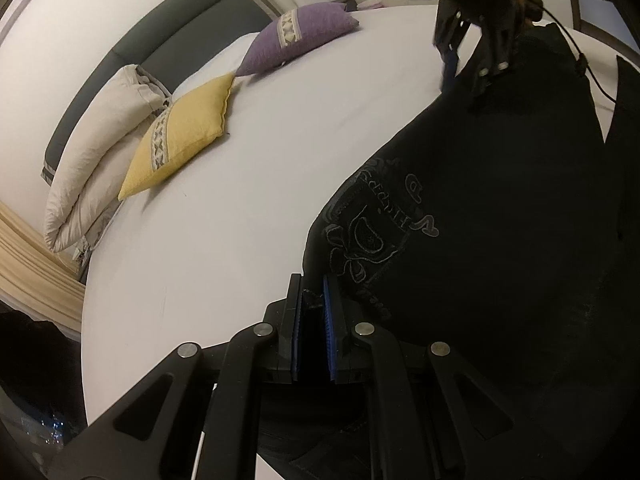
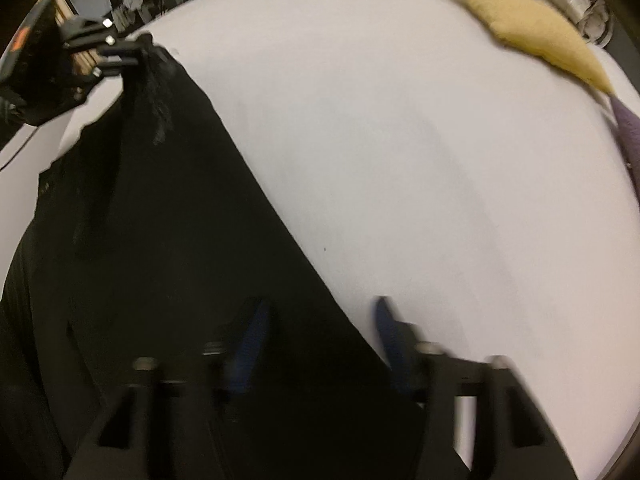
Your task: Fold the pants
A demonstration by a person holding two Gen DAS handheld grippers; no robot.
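1. Black pants (image 1: pixel 500 208), printed with a grey crest, lie spread over the white bed sheet (image 1: pixel 280 140), part of the cloth lifted at two corners.
2. Left gripper (image 1: pixel 313 320): jaws pressed together, pinching a black edge of the pants between blue pads.
3. Right gripper (image 2: pixel 320 340): jaws spread, straddling the garment's edge; nothing clamped. The right wrist view is blurred.
4. Bedding at the head end: yellow cushion (image 1: pixel 180 140), purple cushion (image 1: pixel 300 36), white pillow (image 1: pixel 96 152), all well apart from the pants.
5. Progress, as judged: early. One edge is gripped and the other not yet; no finished crease shows. Remaining: close the right jaws, carry the cloth over, flatten, fold again.
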